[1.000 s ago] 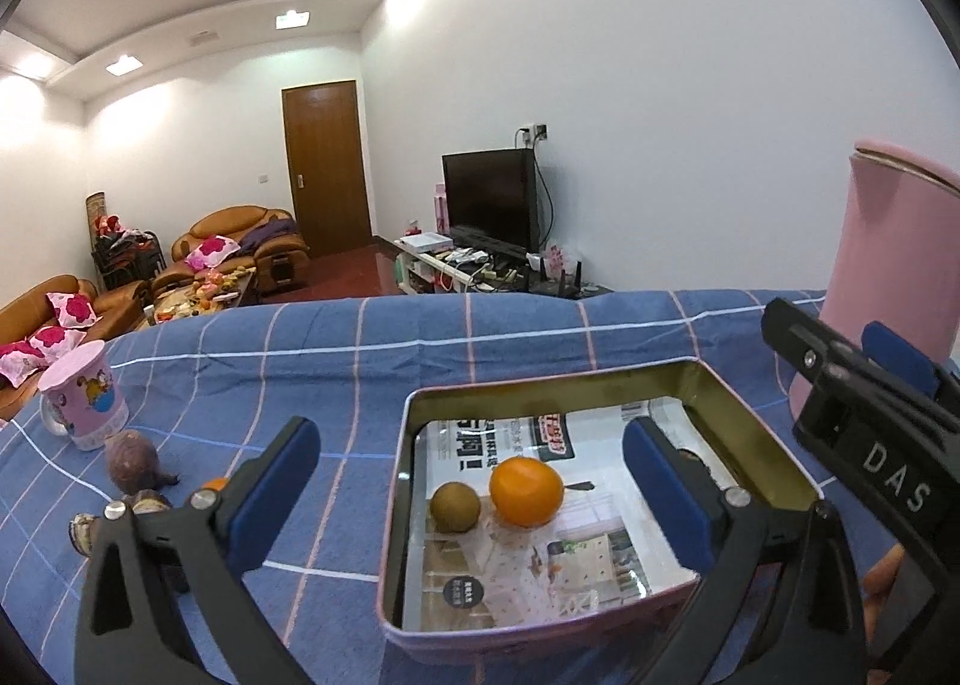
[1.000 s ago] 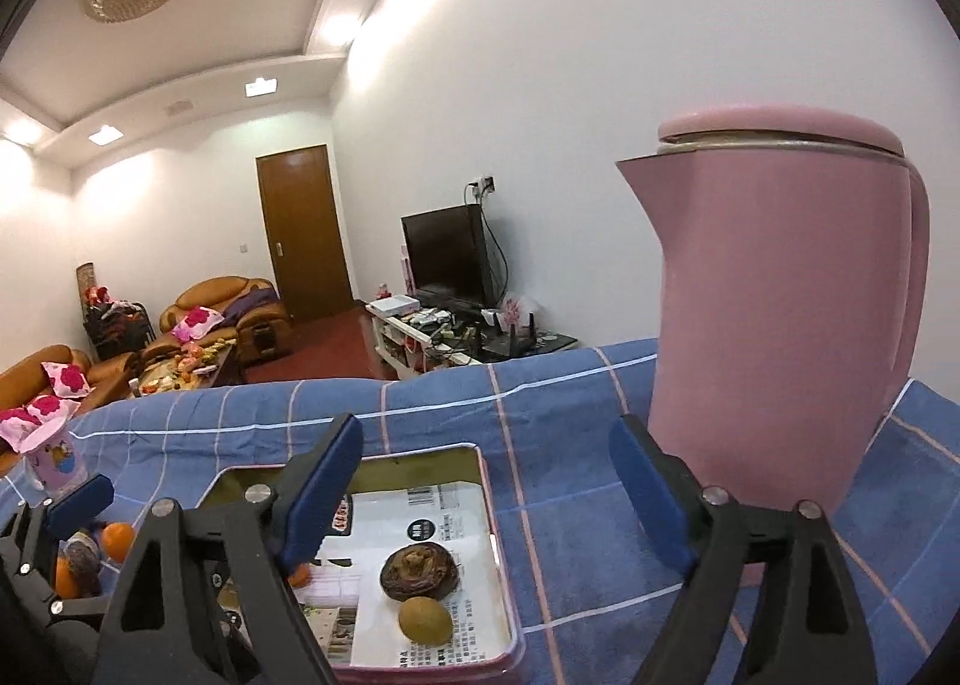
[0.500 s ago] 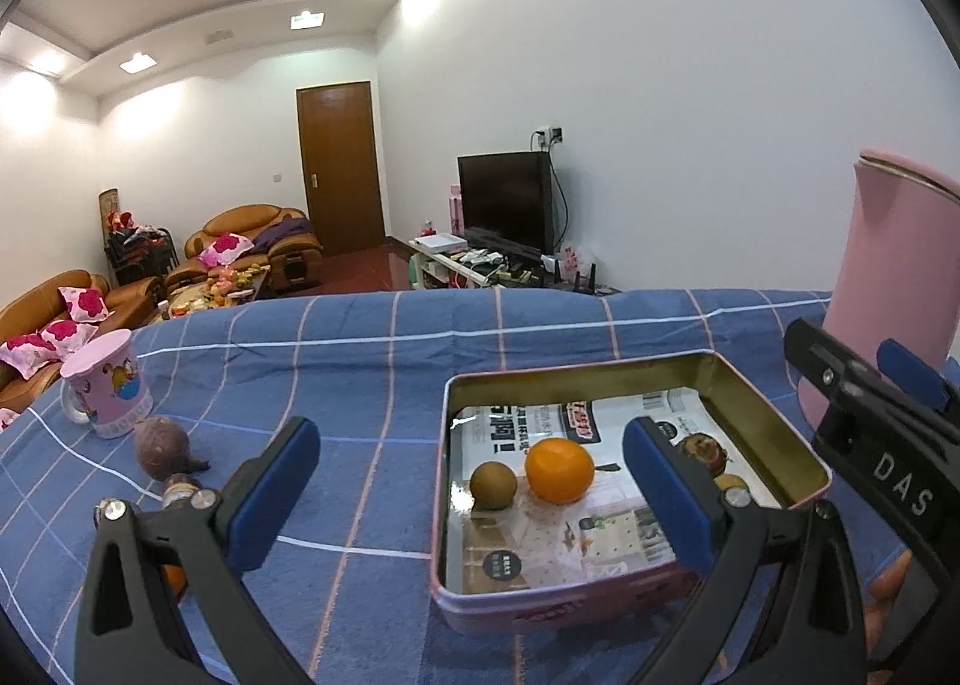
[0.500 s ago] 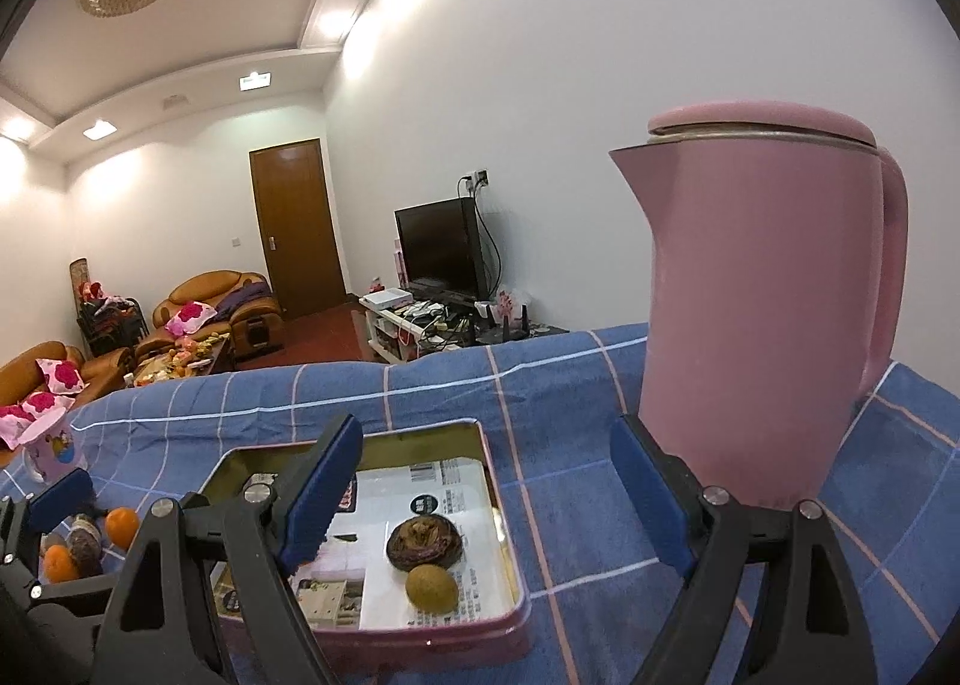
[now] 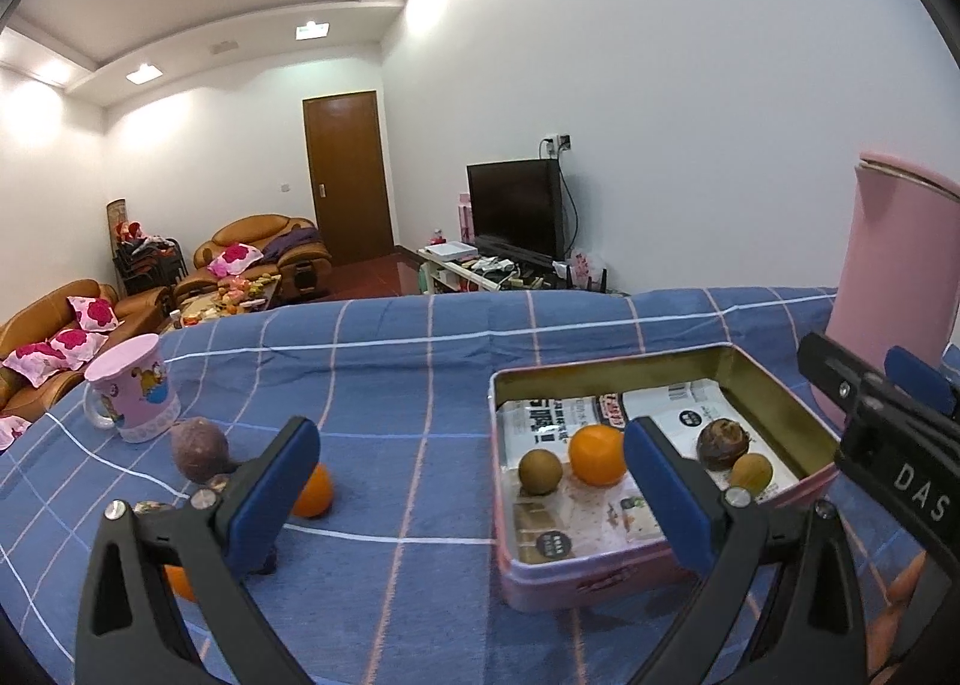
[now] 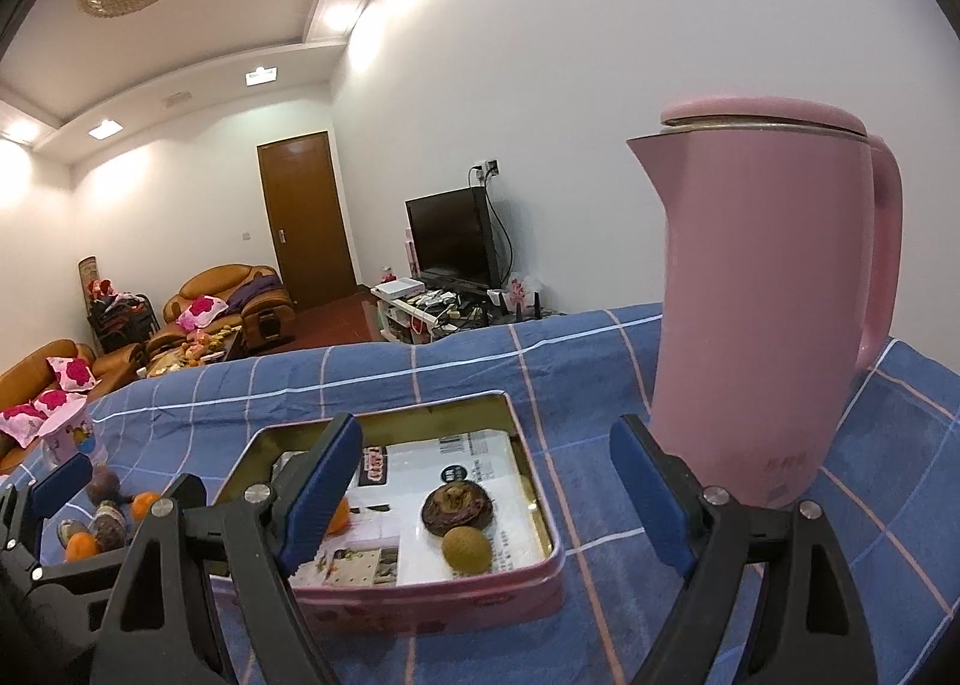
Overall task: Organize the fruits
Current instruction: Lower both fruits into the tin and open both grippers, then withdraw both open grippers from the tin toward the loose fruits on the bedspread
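Note:
An open pink tin (image 5: 600,583) lined with printed paper holds an orange (image 5: 597,454), two brown-green fruits (image 5: 540,472) and a dark wrinkled fruit (image 5: 723,444). On the blue checked cloth to its left lie a purple fruit (image 5: 199,450) and an orange (image 5: 313,490); another orange (image 5: 177,580) is half hidden behind my left finger. My left gripper (image 5: 469,430) hovers open and empty between the loose fruit and the tin. My right gripper (image 6: 486,427) is open and empty just short of the tin (image 6: 450,601), above its dark fruit (image 6: 459,508).
A tall pink kettle (image 6: 762,295) stands close on the right of the tin, by my right finger. A pink mug (image 5: 133,388) sits at the far left of the cloth. Beyond the table edge are sofas, a door and a television.
My left gripper has slid left, so the tin moved to the picture's right and the loose fruits came into view. The right gripper drew back a little from the tin. Both stayed open.

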{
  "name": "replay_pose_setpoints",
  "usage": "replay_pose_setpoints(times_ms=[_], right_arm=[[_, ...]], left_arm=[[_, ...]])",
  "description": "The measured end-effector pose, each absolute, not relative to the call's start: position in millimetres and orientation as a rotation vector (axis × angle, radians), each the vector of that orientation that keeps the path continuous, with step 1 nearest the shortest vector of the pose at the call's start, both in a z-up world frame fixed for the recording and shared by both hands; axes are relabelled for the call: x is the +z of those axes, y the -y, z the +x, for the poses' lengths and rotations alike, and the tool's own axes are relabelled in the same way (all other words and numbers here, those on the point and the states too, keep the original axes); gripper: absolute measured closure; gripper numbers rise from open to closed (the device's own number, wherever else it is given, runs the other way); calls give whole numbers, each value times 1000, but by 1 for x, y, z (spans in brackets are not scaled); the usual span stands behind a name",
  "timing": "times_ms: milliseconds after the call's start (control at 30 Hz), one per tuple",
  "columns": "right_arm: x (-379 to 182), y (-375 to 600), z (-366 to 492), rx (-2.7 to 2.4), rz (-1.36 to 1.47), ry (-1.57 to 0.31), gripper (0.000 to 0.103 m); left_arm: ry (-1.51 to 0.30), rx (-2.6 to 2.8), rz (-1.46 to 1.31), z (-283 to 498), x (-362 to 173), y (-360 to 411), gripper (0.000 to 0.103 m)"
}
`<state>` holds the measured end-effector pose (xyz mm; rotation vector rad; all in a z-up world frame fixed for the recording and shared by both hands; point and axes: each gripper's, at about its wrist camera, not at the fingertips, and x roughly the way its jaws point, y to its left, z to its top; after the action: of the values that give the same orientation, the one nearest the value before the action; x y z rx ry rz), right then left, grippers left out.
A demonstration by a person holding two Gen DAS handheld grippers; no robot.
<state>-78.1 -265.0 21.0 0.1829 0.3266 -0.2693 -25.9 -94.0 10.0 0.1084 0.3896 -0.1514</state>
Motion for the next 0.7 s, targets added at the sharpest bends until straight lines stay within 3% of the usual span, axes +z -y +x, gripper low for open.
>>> replay_pose_setpoints(times_ms=[700], right_arm=[[19, 201, -73, -214, 149, -353, 17]], left_arm=[[-404, -117, 96, -24, 9, 35, 0]])
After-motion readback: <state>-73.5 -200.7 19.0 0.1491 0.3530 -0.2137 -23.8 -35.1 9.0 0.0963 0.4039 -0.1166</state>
